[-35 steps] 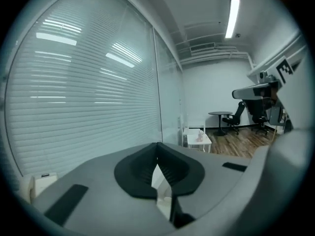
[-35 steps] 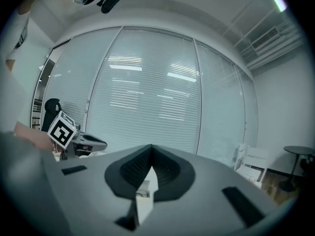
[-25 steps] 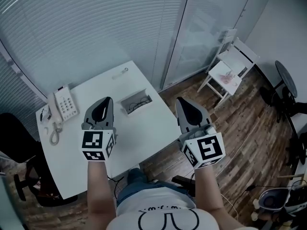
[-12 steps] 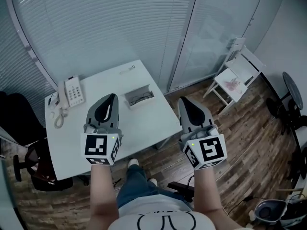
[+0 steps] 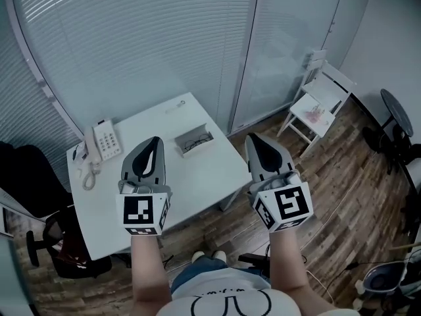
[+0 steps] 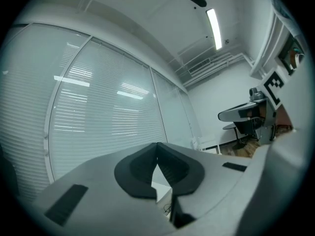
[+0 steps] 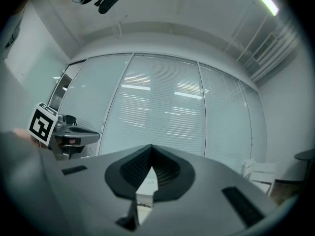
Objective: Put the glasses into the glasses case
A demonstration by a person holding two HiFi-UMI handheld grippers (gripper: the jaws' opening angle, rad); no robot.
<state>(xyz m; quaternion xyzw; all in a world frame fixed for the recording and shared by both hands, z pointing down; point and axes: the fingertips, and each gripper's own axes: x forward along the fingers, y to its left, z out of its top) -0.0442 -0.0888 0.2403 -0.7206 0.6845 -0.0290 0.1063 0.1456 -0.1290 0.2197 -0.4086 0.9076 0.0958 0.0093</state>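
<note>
An open white glasses case (image 5: pixel 195 140) lies near the far right edge of the white table (image 5: pixel 131 189), with dark-framed glasses (image 5: pixel 196 142) inside it. Both grippers are held level and high above the table, well short of the case. The tips of my left gripper (image 5: pixel 155 139) meet, with nothing between them. My right gripper (image 5: pixel 251 137) hangs past the table's right edge, also shut and empty. In the left gripper view the jaws (image 6: pixel 157 145) touch at the tips. The right gripper view shows its jaws (image 7: pixel 150 147) closed, with the case (image 7: pixel 145 191) glimpsed below.
A white desk phone (image 5: pixel 106 139) with a coiled cord sits at the table's left end. A small pale object (image 5: pixel 179 103) lies at the far edge. A black office chair (image 5: pixel 46 249) stands on the left, a white chair (image 5: pixel 316 97) on the right by the glass wall.
Both grippers have risen and the table now looks smaller and farther below. The person's legs have drawn back from under the table. The case and glasses have not moved.
</note>
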